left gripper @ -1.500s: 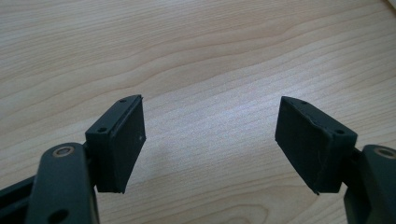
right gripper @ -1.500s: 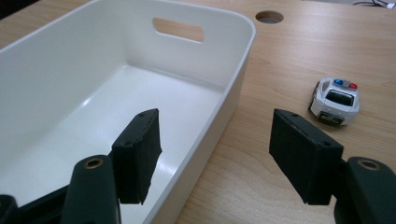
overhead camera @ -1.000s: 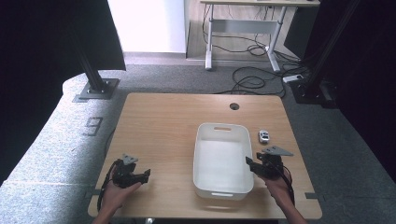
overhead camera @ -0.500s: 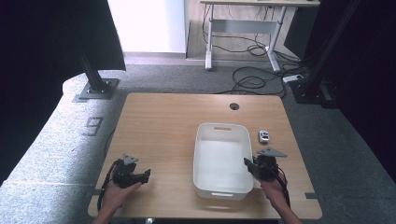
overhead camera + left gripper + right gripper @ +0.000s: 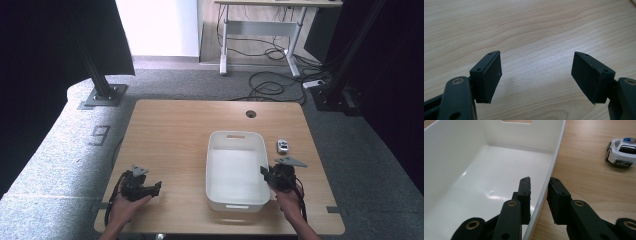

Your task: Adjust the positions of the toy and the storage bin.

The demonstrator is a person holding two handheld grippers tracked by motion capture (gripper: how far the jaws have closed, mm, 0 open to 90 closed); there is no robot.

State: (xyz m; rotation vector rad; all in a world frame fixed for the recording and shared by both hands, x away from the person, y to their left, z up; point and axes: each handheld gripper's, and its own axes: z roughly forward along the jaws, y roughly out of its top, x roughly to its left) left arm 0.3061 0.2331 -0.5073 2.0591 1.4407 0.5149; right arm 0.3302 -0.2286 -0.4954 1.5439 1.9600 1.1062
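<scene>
The right gripper (image 5: 539, 195) straddles the white bin's (image 5: 554, 162) rim, jaws narrow, seemingly pinching it; lifting could tip the bin. The left gripper (image 5: 536, 77) hovers, jaws wide, empty

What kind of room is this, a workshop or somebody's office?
Most likely a lab or studio set up for recording. Black curtains hang round a wooden table on grey carpet, metal stands are fixed to the floor, and loose cables trail under a desk behind.

Glossy white plastic bin (image 5: 474, 182), matt wood table (image 5: 529, 30)
</scene>
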